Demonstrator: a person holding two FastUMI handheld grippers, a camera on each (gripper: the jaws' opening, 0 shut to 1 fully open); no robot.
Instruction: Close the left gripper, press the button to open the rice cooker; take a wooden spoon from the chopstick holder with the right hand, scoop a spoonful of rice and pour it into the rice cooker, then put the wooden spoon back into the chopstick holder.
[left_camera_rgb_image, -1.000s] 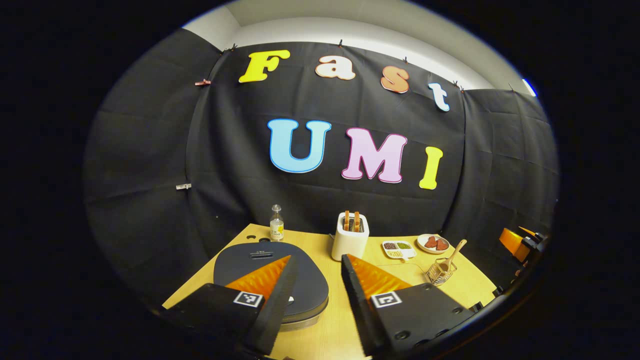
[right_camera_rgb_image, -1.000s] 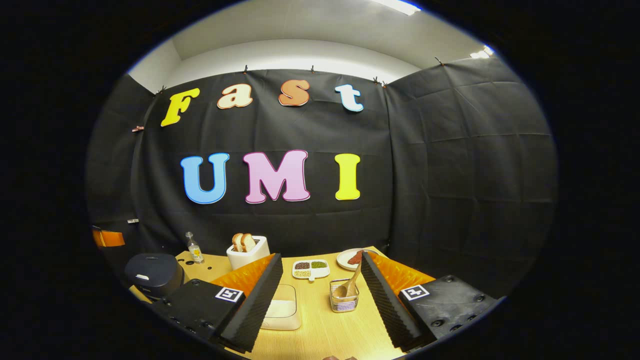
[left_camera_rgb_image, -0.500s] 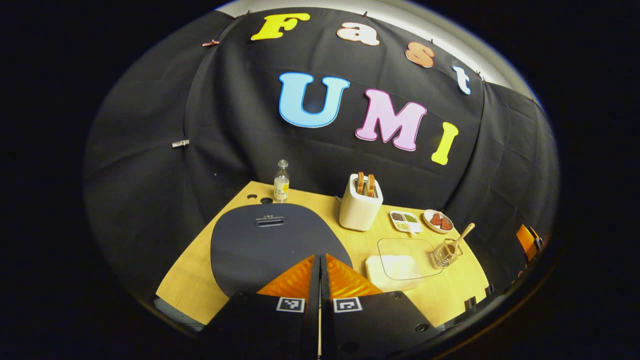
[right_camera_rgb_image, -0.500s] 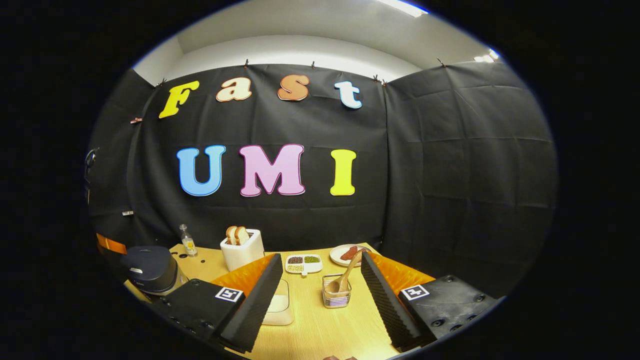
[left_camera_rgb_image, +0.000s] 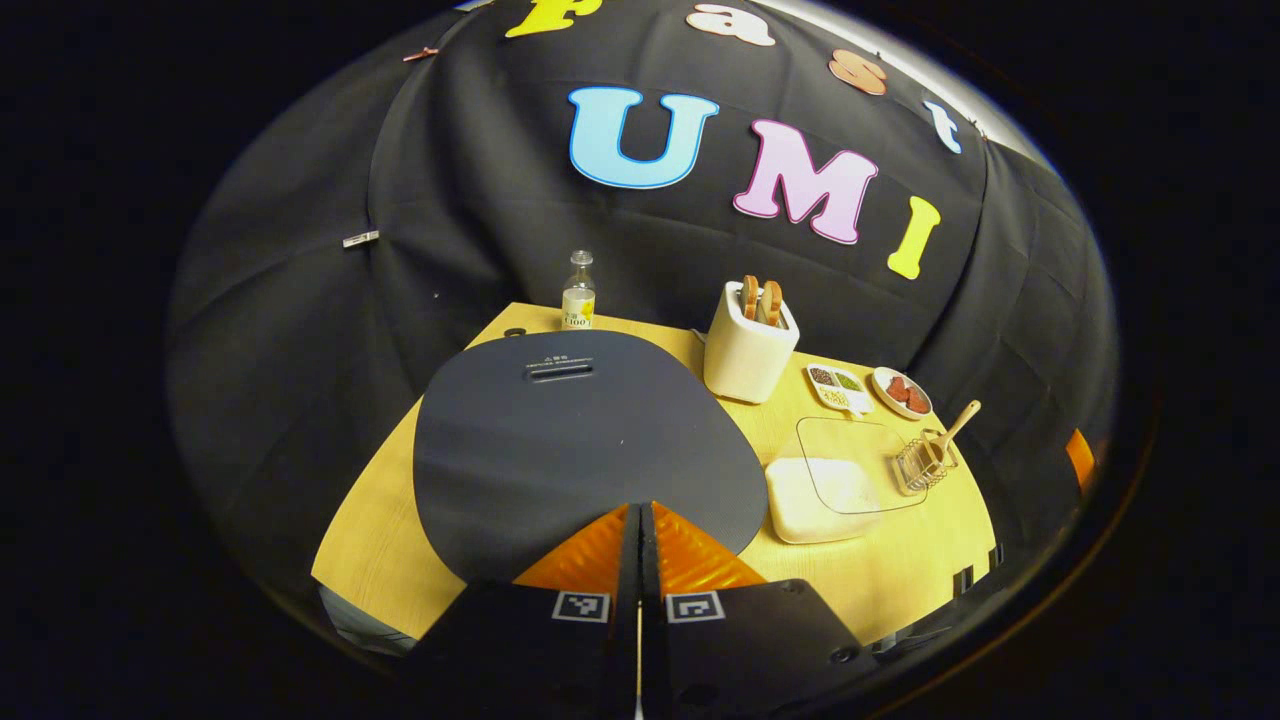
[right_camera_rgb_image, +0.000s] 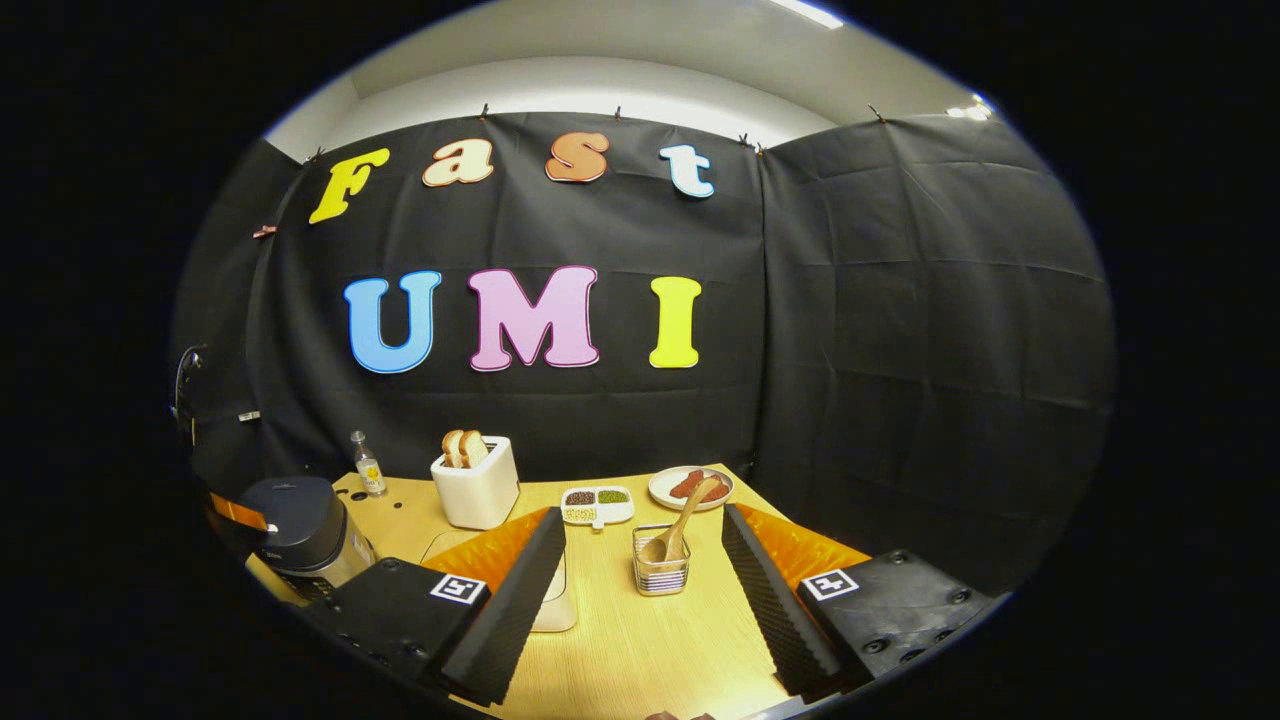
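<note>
Nearest in the left gripper view, the left tongs (left_camera_rgb_image: 640, 520) are pressed together, empty, poised over the near edge of the rice cooker (left_camera_rgb_image: 580, 430), whose lid is down; pressing its button looks like the step in hand. The button itself I cannot make out. The right tongs (right_camera_rgb_image: 640, 545) gape wide, empty, aimed at the wooden spoon (right_camera_rgb_image: 678, 525) in the chopstick holder (right_camera_rgb_image: 660, 577) farther along the bench (right_camera_rgb_image: 640, 650). Next: push down firmly.

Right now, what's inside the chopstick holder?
The chopstick holder holds one wooden spoon, bowl down, handle leaning out toward the plate. Its bottom, behind the spoon bowl and wires, can't be made out.
</note>
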